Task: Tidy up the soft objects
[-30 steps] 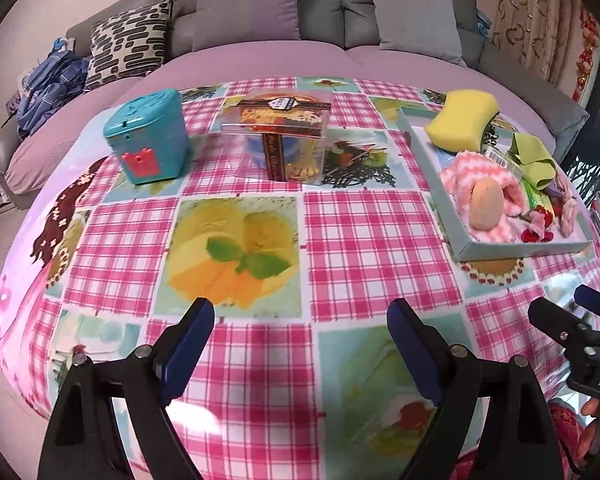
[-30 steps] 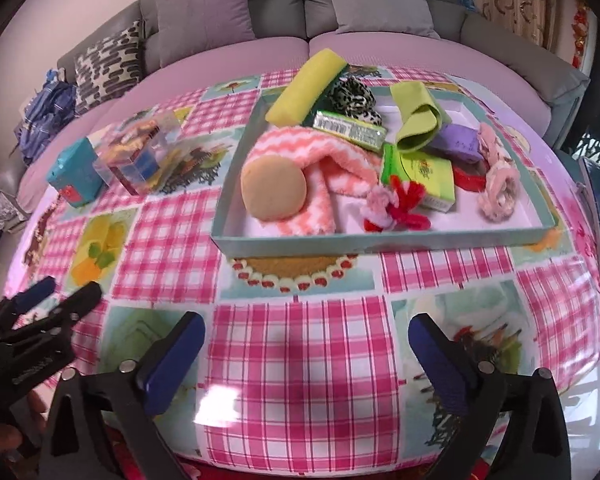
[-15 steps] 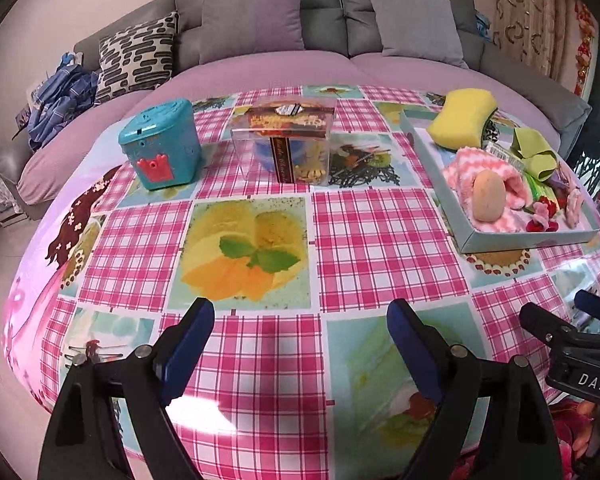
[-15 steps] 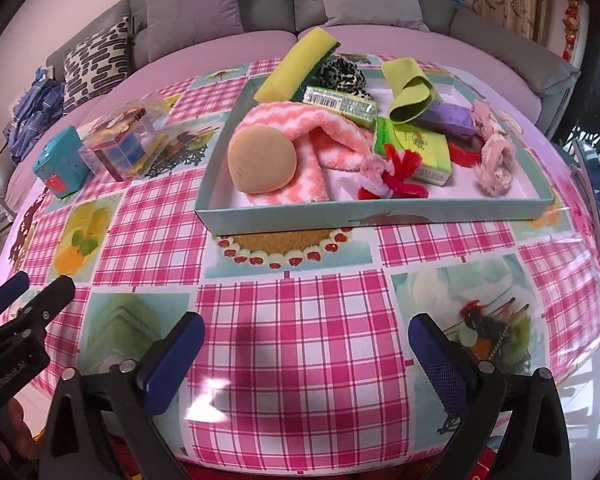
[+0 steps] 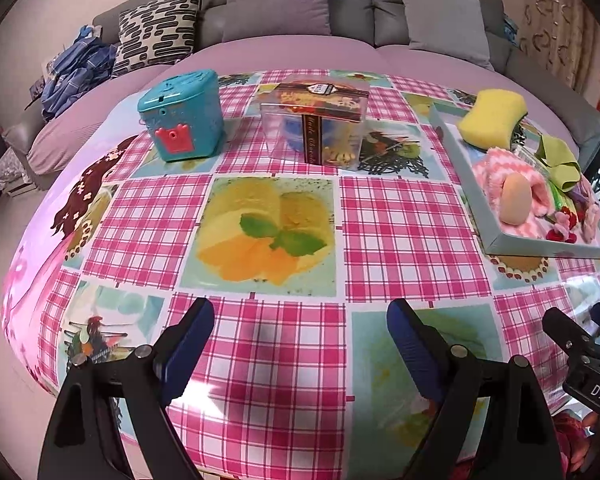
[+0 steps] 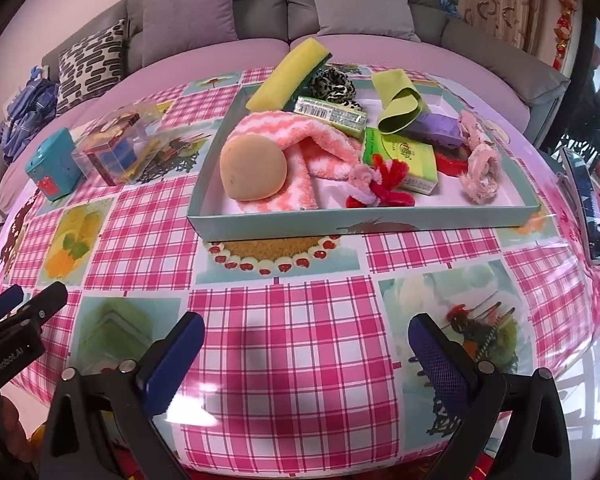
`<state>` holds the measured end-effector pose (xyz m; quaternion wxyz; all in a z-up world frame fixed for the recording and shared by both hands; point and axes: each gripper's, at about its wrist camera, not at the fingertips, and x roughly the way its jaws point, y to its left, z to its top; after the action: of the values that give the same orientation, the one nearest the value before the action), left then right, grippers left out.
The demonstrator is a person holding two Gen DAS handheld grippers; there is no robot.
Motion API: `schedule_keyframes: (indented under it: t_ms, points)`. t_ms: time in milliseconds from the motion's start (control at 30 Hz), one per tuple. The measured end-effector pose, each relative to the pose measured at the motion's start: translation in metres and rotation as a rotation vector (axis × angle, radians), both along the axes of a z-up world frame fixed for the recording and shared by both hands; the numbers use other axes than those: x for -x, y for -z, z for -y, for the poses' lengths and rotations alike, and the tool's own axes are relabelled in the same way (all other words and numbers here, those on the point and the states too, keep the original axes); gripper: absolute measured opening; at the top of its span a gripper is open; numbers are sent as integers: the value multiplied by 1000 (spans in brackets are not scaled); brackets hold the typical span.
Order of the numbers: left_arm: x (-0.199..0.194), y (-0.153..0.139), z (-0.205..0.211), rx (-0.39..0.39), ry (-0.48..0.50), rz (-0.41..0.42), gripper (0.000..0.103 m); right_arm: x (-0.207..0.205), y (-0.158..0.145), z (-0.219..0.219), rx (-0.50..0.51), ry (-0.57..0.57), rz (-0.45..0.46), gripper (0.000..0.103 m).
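Since a second ago: both my grippers have backed off toward the near edge of the table; nothing on the cloth has shifted.
Left gripper: released, jaws spread wide, nothing between them, hovering over the checked tablecloth.
Teal box: far left, lid down, standing apart from everything else.
Clear gift box: just right of the teal one, closed as far as I can tell, with something blue and yellow inside.
Tray: right half of the table, holding all the soft goods I can see.
Tray contents, left to right: tan round sponge resting on a pink-and-white fluffy sock; yellow sponge propped on the far rim; leopard scrunchie; green wrapped pack; red-and-pink yarn tie; green tissue pack; folded green cloth; purple pack; pale pink scrunchie.
Right gripper: also released and empty, facing the tray's near wall.
Progress: I judge this fits two stages. Either the soft pieces are gathered in the tray and the sorting is finished, or they lie there waiting to go into the two boxes. I can't tell which from here.
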<state>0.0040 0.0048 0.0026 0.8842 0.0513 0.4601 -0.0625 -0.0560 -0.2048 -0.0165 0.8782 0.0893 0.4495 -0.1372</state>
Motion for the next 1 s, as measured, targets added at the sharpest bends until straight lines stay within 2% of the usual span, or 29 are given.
schedule_keyframes:
  t_ms: [167, 433, 633, 1000]
  points:
    - [1, 0, 2, -22, -5, 6, 89, 1, -2, 0, 13, 6, 8, 103]
    - [-2, 6, 5, -50, -4, -30, 89, 3, -3, 1, 22, 13, 14, 103]
    - [0, 5, 10, -73, 13, -20, 89, 2, -3, 0, 26, 12, 9, 103]
    - [-1, 7, 11, -78, 30, -25, 89, 2, -4, -1, 30, 11, 7, 103]
